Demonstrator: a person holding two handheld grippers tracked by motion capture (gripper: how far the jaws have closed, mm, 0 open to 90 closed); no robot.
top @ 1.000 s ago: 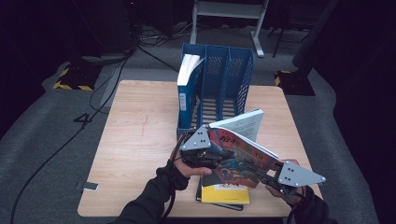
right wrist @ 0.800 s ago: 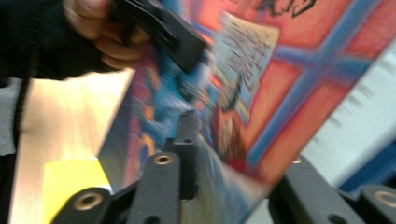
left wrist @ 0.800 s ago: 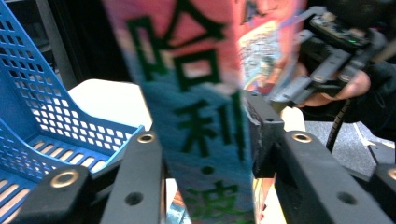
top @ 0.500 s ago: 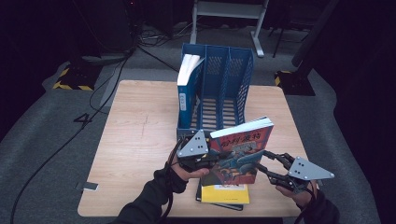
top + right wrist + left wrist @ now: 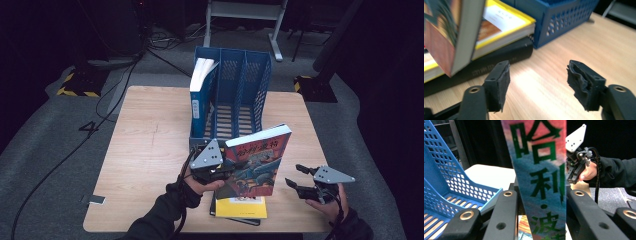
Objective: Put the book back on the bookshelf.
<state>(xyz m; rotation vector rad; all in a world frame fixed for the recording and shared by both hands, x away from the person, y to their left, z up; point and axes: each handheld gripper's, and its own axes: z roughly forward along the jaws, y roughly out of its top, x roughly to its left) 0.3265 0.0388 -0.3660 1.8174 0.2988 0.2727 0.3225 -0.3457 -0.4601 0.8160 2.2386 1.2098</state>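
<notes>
I'm pinching the colourful illustrated paperback book by its spine edge in my left gripper, upright in front of the blue perforated plastic file rack, long axis tilting rackward. My right gripper, jaws just opening and empty, is hanging right of the book, farther from the rack.

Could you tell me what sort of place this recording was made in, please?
Probably a lab or studio set up for recording, not an office: a lone wooden table on grey carpet, loose cables and a metal stand base in the dark background, hazard-striped tape on the floor.
</notes>
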